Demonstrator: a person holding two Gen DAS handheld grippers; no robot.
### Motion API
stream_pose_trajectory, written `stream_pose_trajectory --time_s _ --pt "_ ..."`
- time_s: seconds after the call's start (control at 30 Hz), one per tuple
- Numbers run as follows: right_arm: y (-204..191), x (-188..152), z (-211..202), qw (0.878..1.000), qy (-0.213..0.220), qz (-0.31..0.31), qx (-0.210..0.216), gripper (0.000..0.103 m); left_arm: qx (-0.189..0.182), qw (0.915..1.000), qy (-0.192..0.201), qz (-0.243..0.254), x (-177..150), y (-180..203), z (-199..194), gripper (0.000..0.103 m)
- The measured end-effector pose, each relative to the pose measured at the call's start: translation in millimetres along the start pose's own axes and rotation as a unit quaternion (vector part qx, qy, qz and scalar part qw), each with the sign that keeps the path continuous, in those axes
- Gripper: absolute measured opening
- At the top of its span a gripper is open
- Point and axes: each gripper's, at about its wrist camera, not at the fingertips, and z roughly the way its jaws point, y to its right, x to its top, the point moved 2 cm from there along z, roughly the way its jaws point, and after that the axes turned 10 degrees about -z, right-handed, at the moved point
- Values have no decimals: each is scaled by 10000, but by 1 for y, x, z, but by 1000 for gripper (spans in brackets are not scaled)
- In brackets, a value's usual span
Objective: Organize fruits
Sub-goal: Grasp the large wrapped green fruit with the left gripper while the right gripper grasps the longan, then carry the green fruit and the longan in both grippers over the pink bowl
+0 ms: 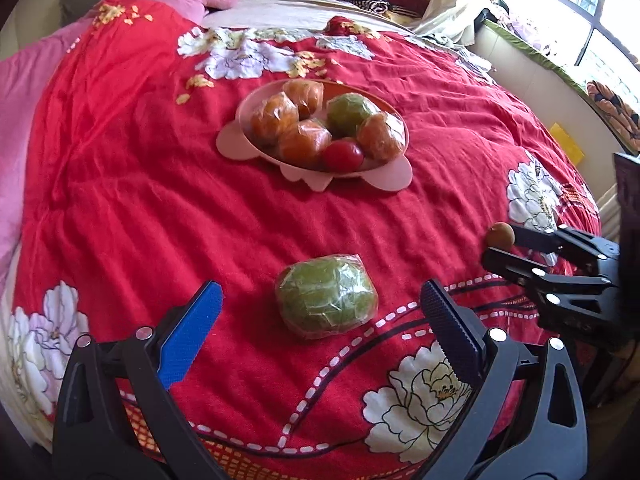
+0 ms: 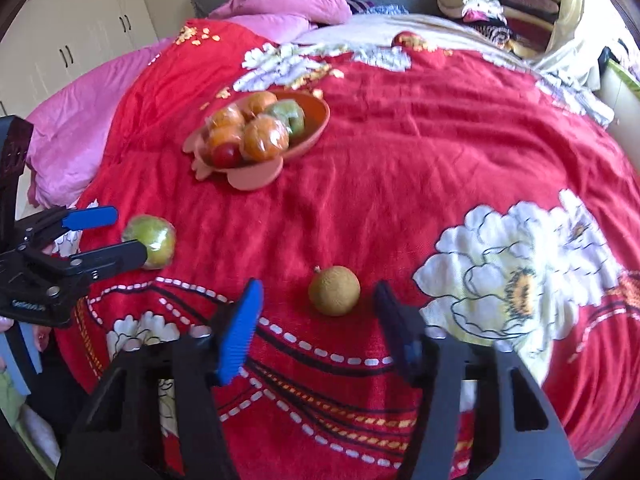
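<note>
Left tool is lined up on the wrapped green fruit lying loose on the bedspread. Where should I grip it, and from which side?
Grip the wrapped green fruit across its middle, coming down from above and the near side, as the left tool already points. It lies alone on the red bedspread with its long axis across the view, so the pads must span its length or turn to take the narrower width. The plastic wrap looks slippery; close firmly.

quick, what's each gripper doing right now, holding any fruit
Left gripper: open, holding nothing, wrapped green fruit just ahead of its fingers.
Right gripper: open, small brown fruit ahead, not gripped.
</note>
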Motion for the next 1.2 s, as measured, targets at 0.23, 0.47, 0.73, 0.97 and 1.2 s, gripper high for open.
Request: stream_pose_trajectory --time_s 0.23,0.47,0.73,0.97,1.2 --pt "11 -2 1 9995 116 240 167 27 -150 9997 -192 -16 -2 0 16 79" --pt "12 -2 -4 9991 197 292 246 25 -60 9997 -222 6 0 -1 24 55" --pt "13 4 -14 9985 356 280 320 25 -125 9998 -168 34 5 -1 18 48" --pt "12 21 -28 9979 537 181 325 25 -219 9997 6 58 23 4 4 48" --pt "12 42 -27 9975 604 73 349 25 -228 9996 112 106 47 6 2 48"
